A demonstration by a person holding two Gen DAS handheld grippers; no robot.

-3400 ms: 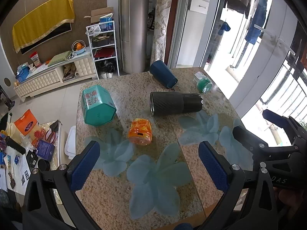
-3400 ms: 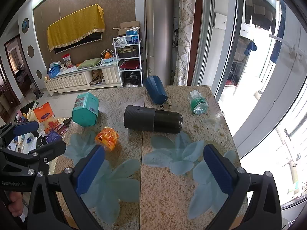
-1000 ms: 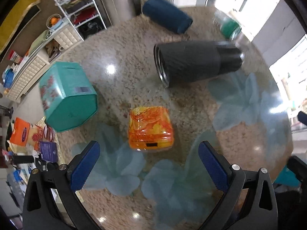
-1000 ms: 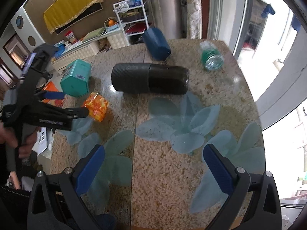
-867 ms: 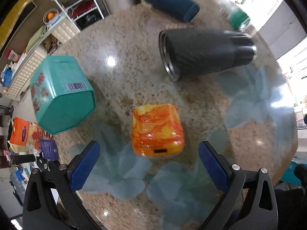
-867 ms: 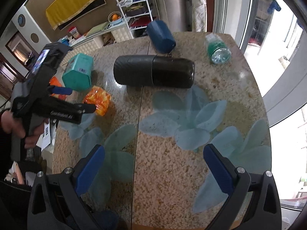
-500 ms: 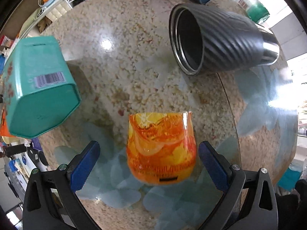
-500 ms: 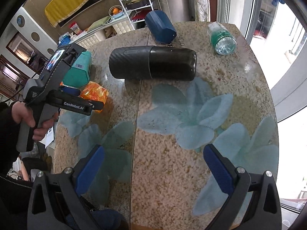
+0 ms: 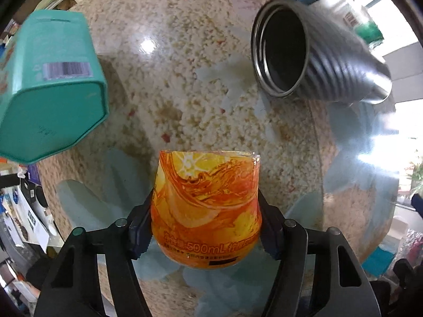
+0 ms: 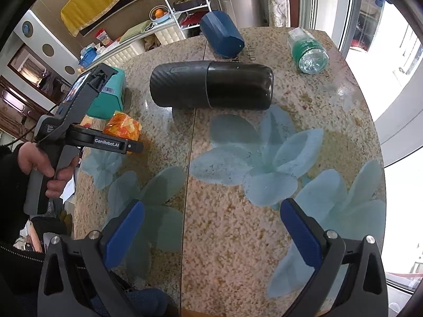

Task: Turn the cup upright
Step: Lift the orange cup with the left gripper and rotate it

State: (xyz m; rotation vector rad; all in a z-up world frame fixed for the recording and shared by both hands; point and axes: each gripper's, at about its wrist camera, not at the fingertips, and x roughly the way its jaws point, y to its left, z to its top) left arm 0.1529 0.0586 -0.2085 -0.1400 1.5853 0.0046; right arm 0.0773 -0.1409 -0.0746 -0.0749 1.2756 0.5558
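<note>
An orange printed plastic cup (image 9: pixel 206 206) stands upside down on the granite table (image 9: pixel 185 79). My left gripper (image 9: pixel 206 229) is shut on the cup, its blue pads pressing the cup's two sides near its closed end. In the right wrist view the cup (image 10: pixel 123 126) shows at the left, half hidden behind the left gripper (image 10: pixel 132 145) held by a hand. My right gripper (image 10: pixel 211 227) is open and empty above the table's near edge.
A large black tumbler (image 9: pixel 317 60) lies on its side, mouth toward the cup; it also shows in the right wrist view (image 10: pixel 211 89). A teal box (image 9: pixel 45 92), a dark blue cup (image 10: pixel 222 35) on its side and a green bottle (image 10: pixel 308 50) lie around.
My left gripper has moved down and forward onto the orange cup and closed on its sides. The right gripper has stayed open, shifting only slightly.
</note>
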